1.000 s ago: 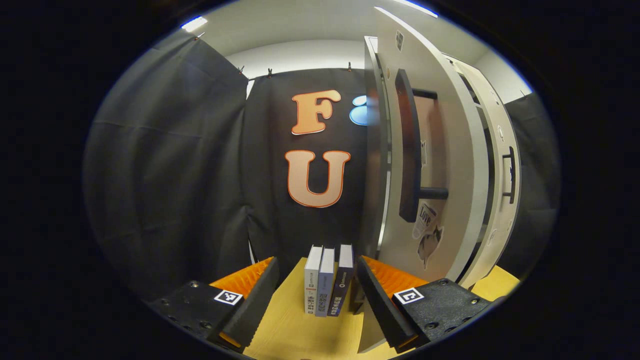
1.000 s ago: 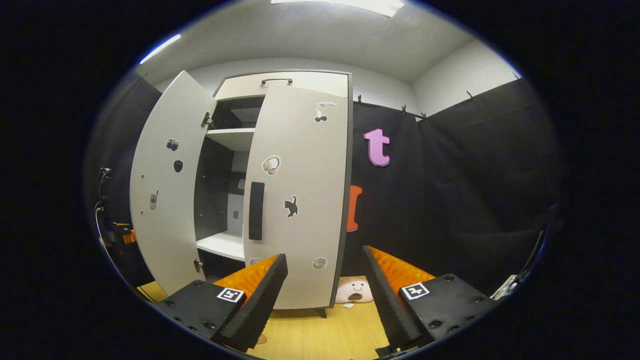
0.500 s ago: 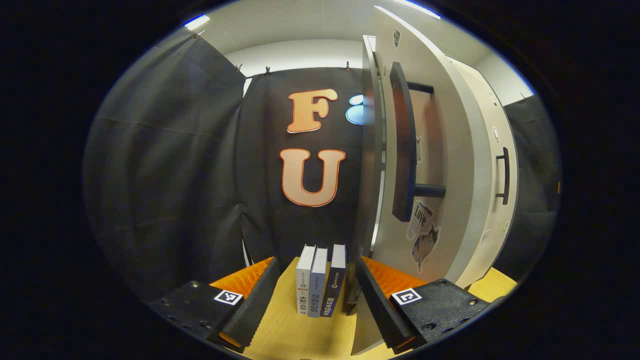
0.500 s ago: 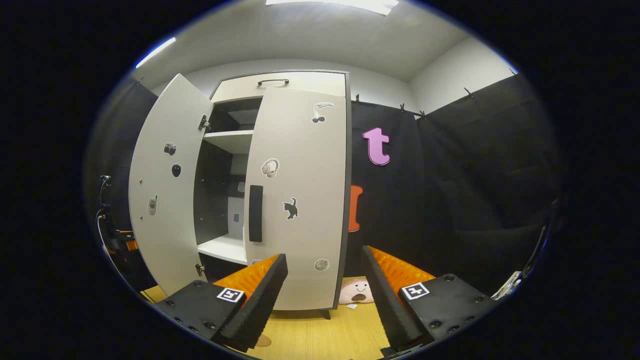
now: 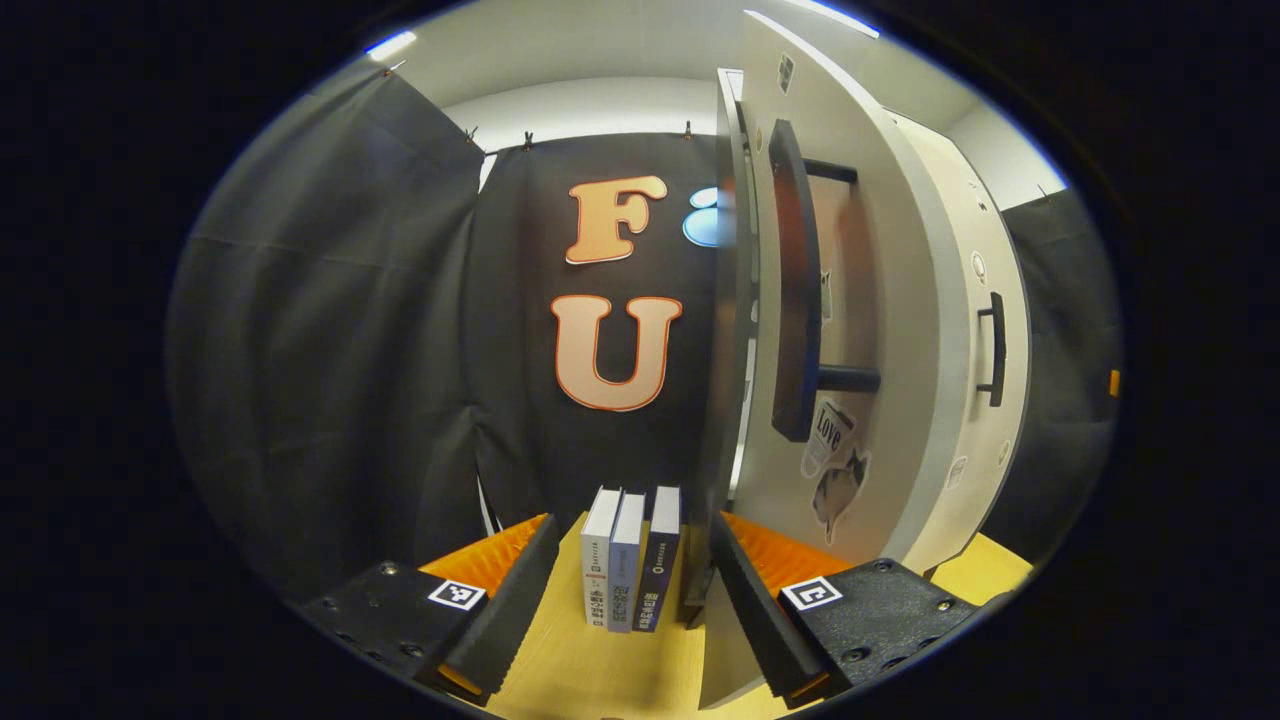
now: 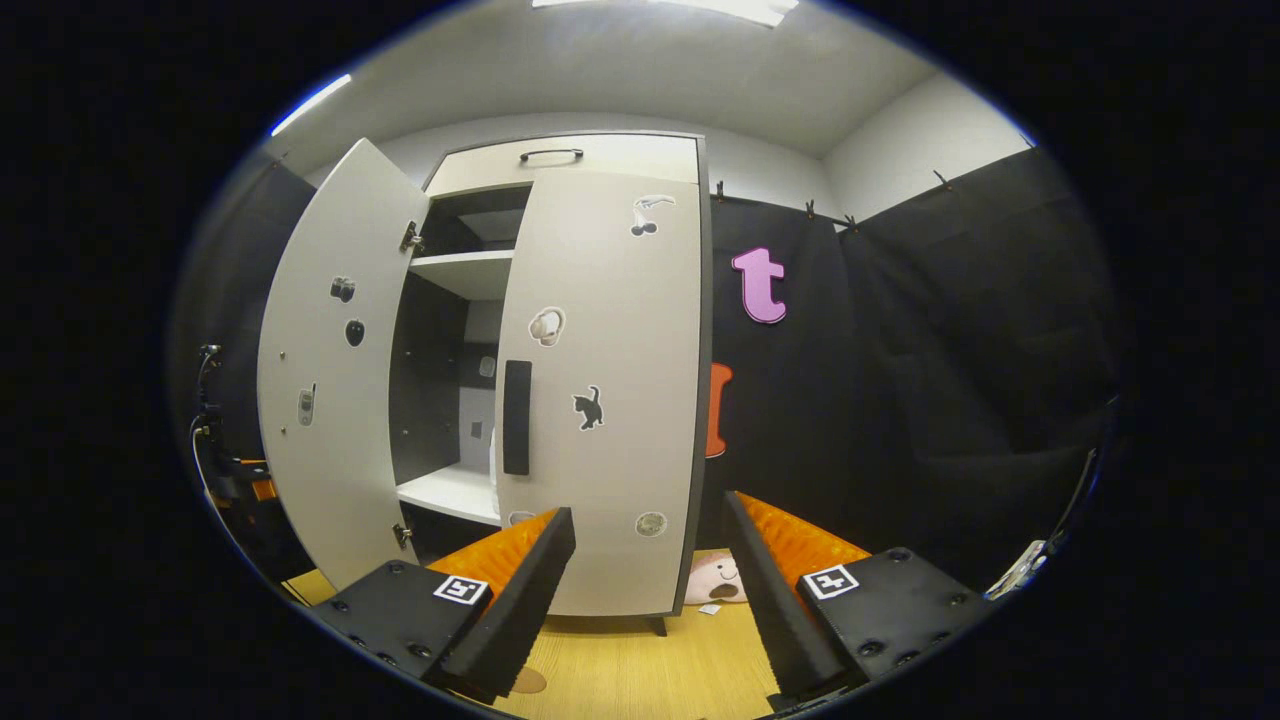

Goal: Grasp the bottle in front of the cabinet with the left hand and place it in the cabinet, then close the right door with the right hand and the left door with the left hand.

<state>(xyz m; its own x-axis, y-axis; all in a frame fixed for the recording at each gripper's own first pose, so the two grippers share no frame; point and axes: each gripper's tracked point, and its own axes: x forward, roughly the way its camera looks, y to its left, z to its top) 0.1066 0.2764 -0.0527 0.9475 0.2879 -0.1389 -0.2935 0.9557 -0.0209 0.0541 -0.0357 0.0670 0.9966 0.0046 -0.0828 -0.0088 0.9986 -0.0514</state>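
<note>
Left gripper view: left gripper gapes wide, holding nothing, low centre. Three books stand on the worktop between its fingers. Left door at right, seen edge-on, ajar.

Right gripper view: cabinet at left-centre, right door shut; interior dark, bottle hard to make out. Right gripper wide apart, empty, bottom centre. Plush toy partly hidden behind its finger.

A light wooden bench runs along the bottom of the left gripper view. Three books stand upright on it at lower centre, side by side and touching, just left of the open cabinet door's lower edge. In the right gripper view the cabinet stands on the bench at centre, and a round pink plush toy lies on the wood at its lower right corner.
</note>
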